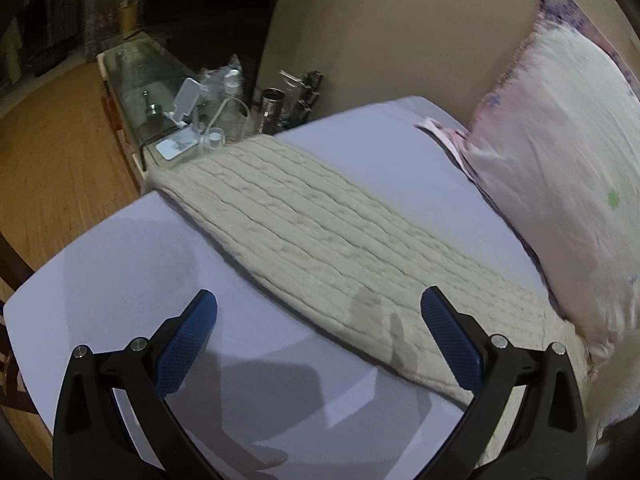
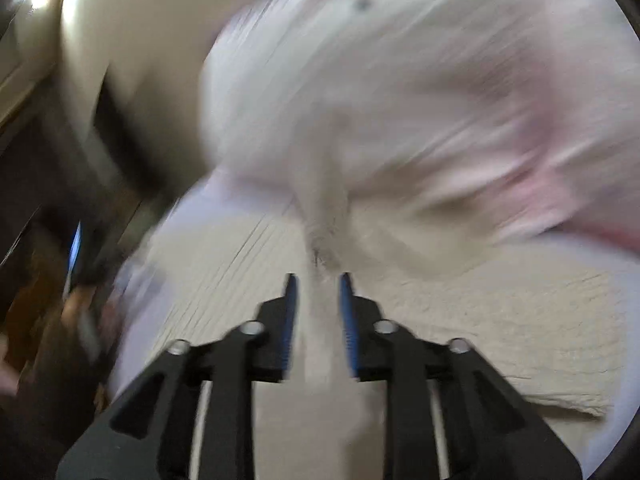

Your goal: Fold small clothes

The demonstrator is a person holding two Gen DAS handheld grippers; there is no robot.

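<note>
Bed (image 1: 120, 280): covered in a pale lavender sheet, filling most of the left wrist view; wooden floor (image 1: 52, 152) showing beyond its left edge.

Pillow (image 1: 560, 184): pink-and-white, propped against the beige wall at the right side of the bed, its lower edge touching the knit; blurred in the right wrist view (image 2: 400, 80).

Knit garment (image 1: 320, 240): cream cable-knit, lying flat as a long band on the sheet. Long axis running diagonally, from the far left near the bedside tabletop down to the near right beside the pillow. Ribs running along that same axis. Far end narrower, near end wider. In the right wrist view (image 2: 500, 312) spread flat below the pillow, with a bunched ridge rising toward the claw.

Bedside tabletop (image 1: 136, 80): glass-topped, just past the far end of the knit, carrying a white phone stand (image 1: 186, 100), bottles and metal cups; details too small to tell.

Left claw (image 1: 318, 308): spread wide apart, empty, hovering above the near part of the bed; right finger over the knit, left finger over bare sheet.

Right claw (image 2: 316, 292): nearly together, clamped on a fold of the knit that passes between the blue pads (image 2: 290, 320); view heavily motion-blurred.
</note>
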